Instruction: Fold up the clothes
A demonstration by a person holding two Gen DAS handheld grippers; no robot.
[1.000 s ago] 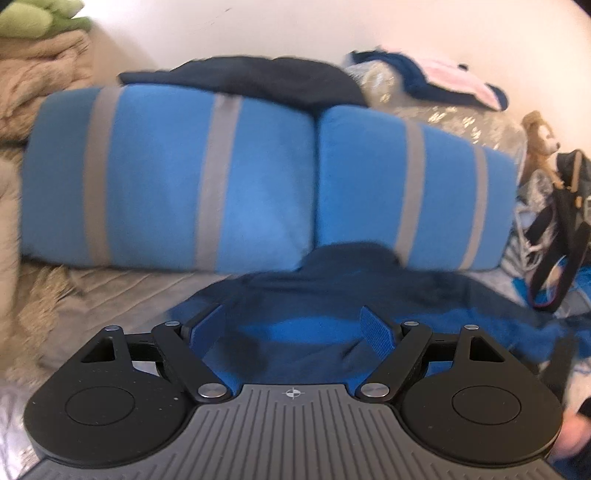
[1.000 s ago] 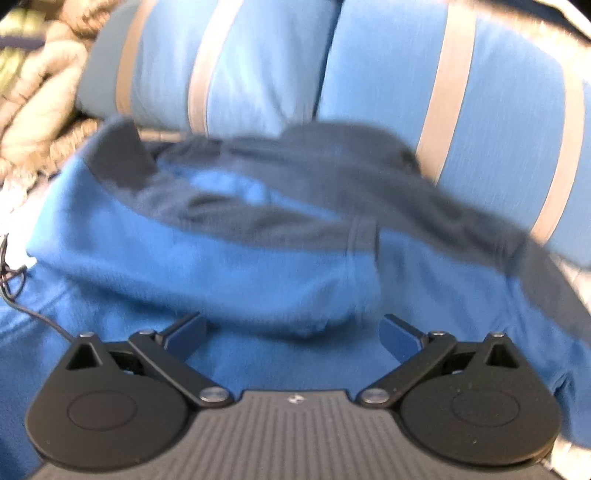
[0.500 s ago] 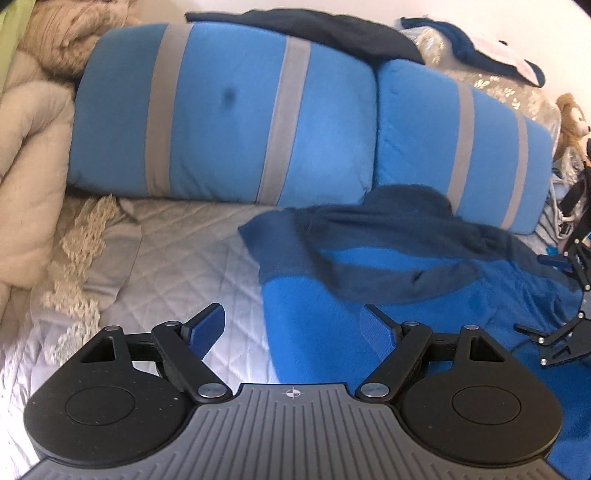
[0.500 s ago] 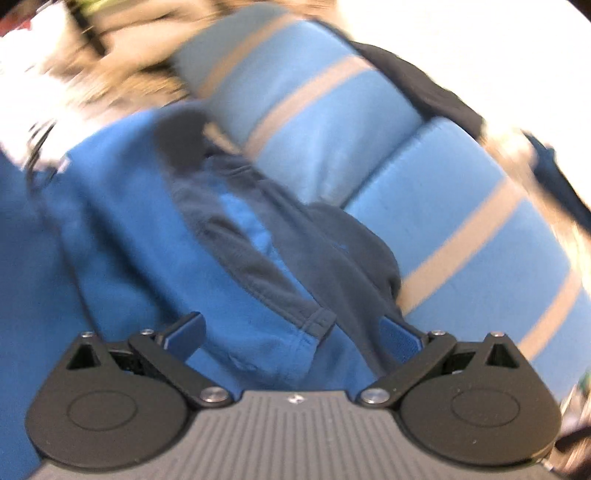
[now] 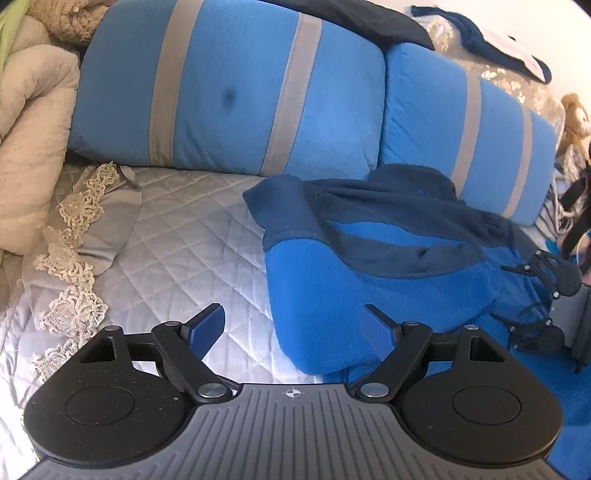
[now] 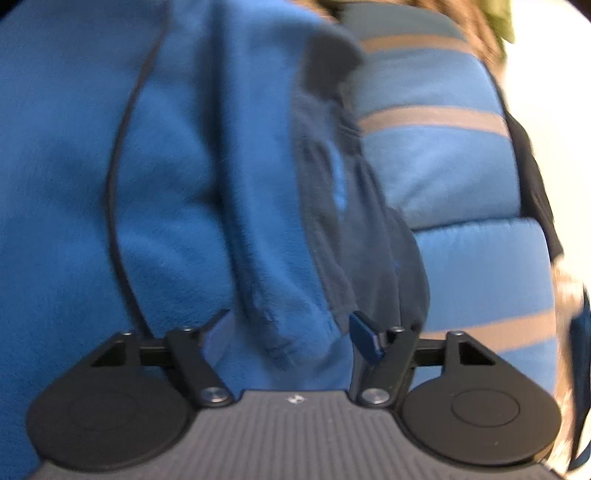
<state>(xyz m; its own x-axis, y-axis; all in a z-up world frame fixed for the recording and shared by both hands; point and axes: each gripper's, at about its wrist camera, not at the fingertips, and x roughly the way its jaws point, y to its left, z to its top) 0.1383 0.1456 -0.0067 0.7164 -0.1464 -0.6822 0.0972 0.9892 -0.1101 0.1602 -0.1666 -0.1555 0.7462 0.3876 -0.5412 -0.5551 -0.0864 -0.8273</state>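
Observation:
A bright blue fleece top (image 5: 369, 280) with a navy collar and yoke lies crumpled on a quilted grey bedspread (image 5: 184, 240), leaning on striped blue pillows (image 5: 229, 92). My left gripper (image 5: 295, 328) hangs open over its left folded edge; one finger is above the bedspread, the other above the fleece, touching nothing. My right gripper (image 5: 508, 297) is dug into the fleece's right side. In the right wrist view the fleece (image 6: 166, 184) fills the frame, and the right gripper (image 6: 291, 332) is closing with a ridge of blue fabric between its jaws.
A beige blanket (image 5: 29, 147) is piled at the left, with a lace-edged grey cloth (image 5: 92, 221) beside it. A dark garment (image 5: 369, 18) lies on top of the pillows. A stuffed toy (image 5: 576, 110) and bags crowd the right edge. A thin black cord (image 6: 114, 184) runs over the fleece.
The left gripper moved left and lower, bringing the bedspread and the fleece's left edge into view. The right gripper rolled sharply, sank into the fleece, and its jaws narrowed around a fold.

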